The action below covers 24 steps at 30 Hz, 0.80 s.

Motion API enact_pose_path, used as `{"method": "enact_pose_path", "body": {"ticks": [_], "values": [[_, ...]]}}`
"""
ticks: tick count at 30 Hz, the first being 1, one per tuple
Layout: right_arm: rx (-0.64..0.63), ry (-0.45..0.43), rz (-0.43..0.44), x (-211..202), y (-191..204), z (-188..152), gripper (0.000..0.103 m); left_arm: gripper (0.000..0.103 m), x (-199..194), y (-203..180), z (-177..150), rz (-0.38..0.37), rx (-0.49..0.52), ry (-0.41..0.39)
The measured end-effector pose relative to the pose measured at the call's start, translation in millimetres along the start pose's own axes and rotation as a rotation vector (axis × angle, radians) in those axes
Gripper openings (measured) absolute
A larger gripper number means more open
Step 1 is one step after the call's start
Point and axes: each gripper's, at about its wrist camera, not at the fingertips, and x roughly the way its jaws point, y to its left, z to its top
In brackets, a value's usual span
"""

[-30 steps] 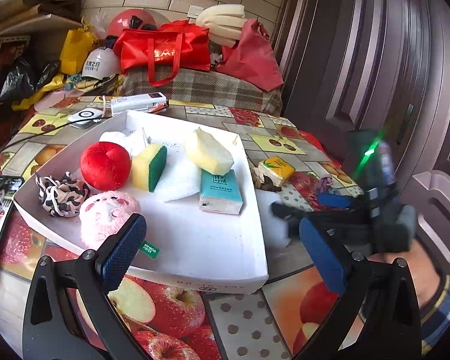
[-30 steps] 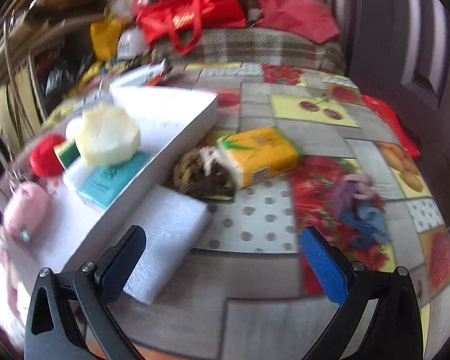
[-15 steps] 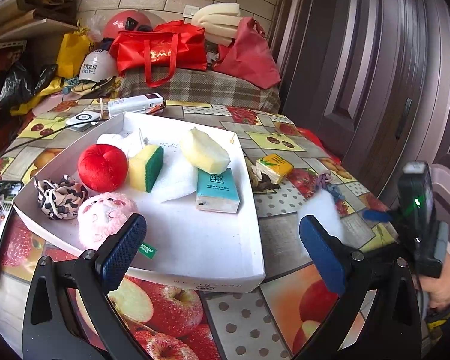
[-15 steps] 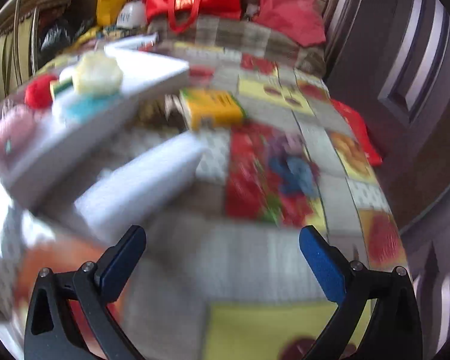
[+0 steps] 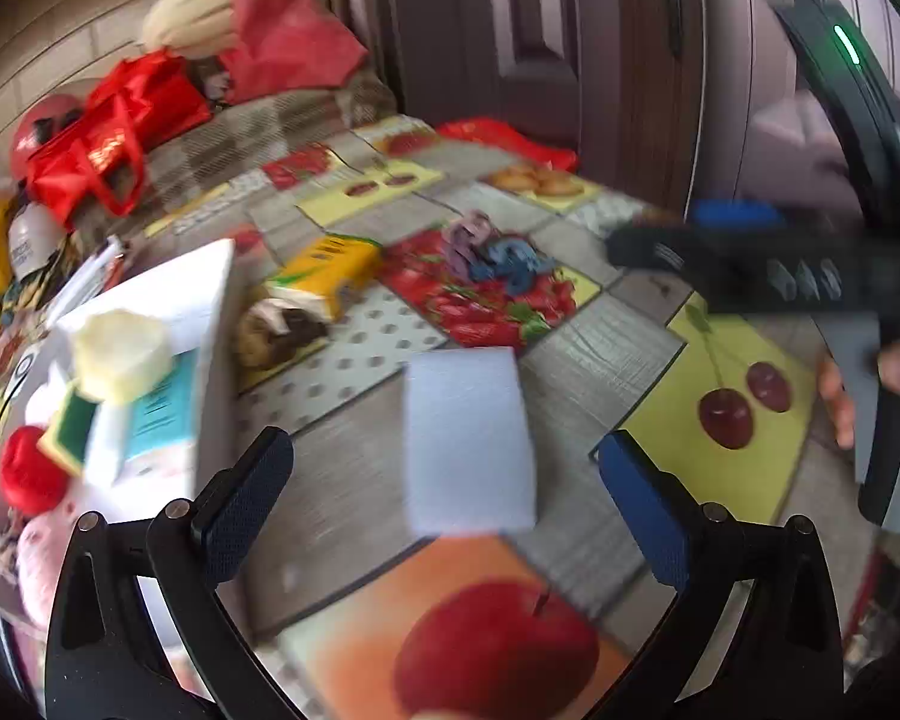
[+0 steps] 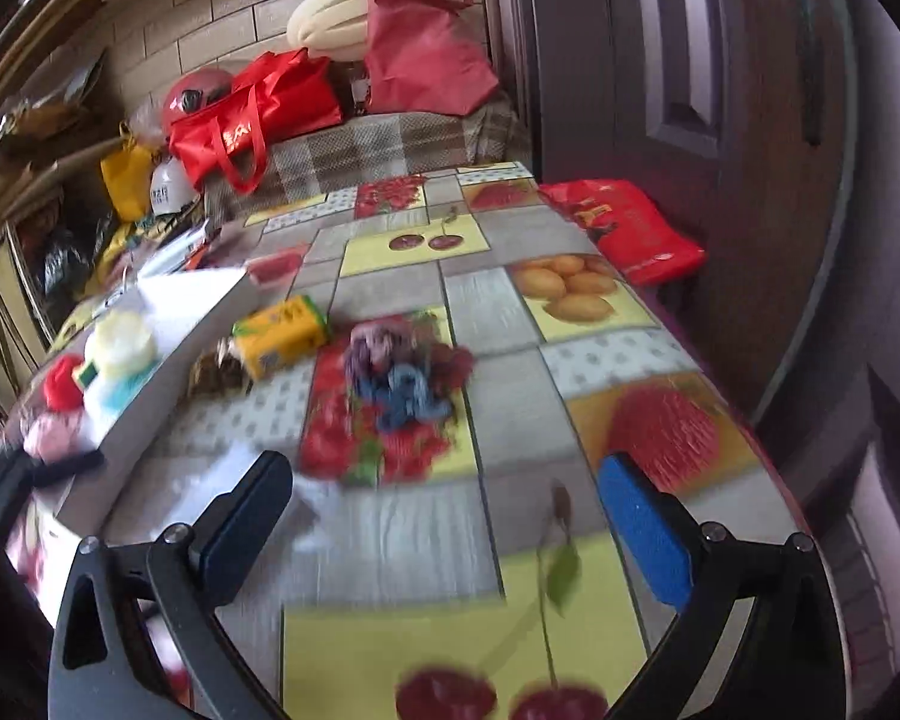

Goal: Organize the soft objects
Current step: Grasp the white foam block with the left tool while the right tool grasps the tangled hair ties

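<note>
A white foam block (image 5: 471,438) lies on the fruit-print tablecloth, just ahead of my open left gripper (image 5: 444,492), between its fingers' line but not held. The white tray (image 5: 210,324) at the left holds a red ball (image 5: 27,474), a yellow-green sponge (image 5: 72,432), a pale sponge (image 5: 120,351), a teal tissue pack (image 5: 159,408) and a pink plush (image 5: 36,552). On the cloth lie a yellow tissue pack (image 6: 279,336), a brown scrunchie (image 6: 216,369) and purple and blue scrunchies (image 6: 399,381). My right gripper (image 6: 444,534) is open and empty, facing the scrunchies.
Red bags (image 6: 258,114) and a helmet (image 6: 195,93) pile on a checked couch behind the table. A dark door (image 6: 690,90) stands at the right, with a red plastic bag (image 6: 624,228) by the table's far edge. A person's hand (image 5: 870,384) holds the right gripper's handle.
My left gripper has swung right from the tray toward the white foam block. The right gripper has pulled back and turned toward the scrunchies. Both views are motion-blurred.
</note>
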Motion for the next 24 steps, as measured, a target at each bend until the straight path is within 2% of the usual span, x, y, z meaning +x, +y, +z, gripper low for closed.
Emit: {"method": "enact_pose_path", "body": {"ticks": [2, 4, 5, 6, 9, 10, 11, 12, 13, 20, 24], "values": [[-0.002, 0.038, 0.015, 29.9, 2.1, 11.4, 0.102, 0.100, 21.4, -9.5, 2.7, 0.022, 0.011, 0.044], [-0.016, 0.051, -0.002, 52.1, 8.3, 18.3, 0.102, 0.093, 38.0, -7.3, 3.6, 0.029, -0.010, 0.087], [-0.024, 0.062, -0.011, 64.3, 12.2, 22.1, 0.099, 0.089, 44.0, -5.1, 2.8, 0.037, -0.026, 0.113], [-0.035, 0.083, -0.009, 78.6, 16.9, 25.9, 0.098, 0.080, 49.5, -0.1, 1.9, 0.036, -0.052, 0.136], [-0.053, 0.155, 0.012, 109.5, 25.9, 31.2, 0.085, 0.075, 56.1, 9.6, 1.1, 0.004, -0.102, 0.159], [-0.062, 0.160, 0.000, 114.5, 28.6, 33.9, 0.076, 0.069, 57.3, 10.0, 1.3, -0.004, -0.106, 0.159], [-0.069, 0.152, -0.012, 114.2, 29.3, 35.0, 0.050, 0.066, 57.0, 9.1, 1.2, -0.011, -0.101, 0.156], [-0.075, 0.148, -0.023, 114.6, 30.0, 35.8, 0.036, 0.059, 56.6, 6.3, 1.5, -0.019, -0.087, 0.151], [-0.072, 0.148, -0.034, 114.3, 29.6, 34.4, 0.033, 0.053, 55.5, 3.2, 1.5, -0.024, -0.071, 0.145], [-0.001, 0.129, 0.005, 92.8, 12.0, 20.6, 0.033, 0.053, 50.8, -8.9, 4.2, 0.013, -0.010, 0.119], [0.028, 0.112, -0.014, 87.3, 7.7, 20.2, 0.033, 0.053, 50.6, -9.2, 4.7, 0.021, -0.004, 0.115]]}}
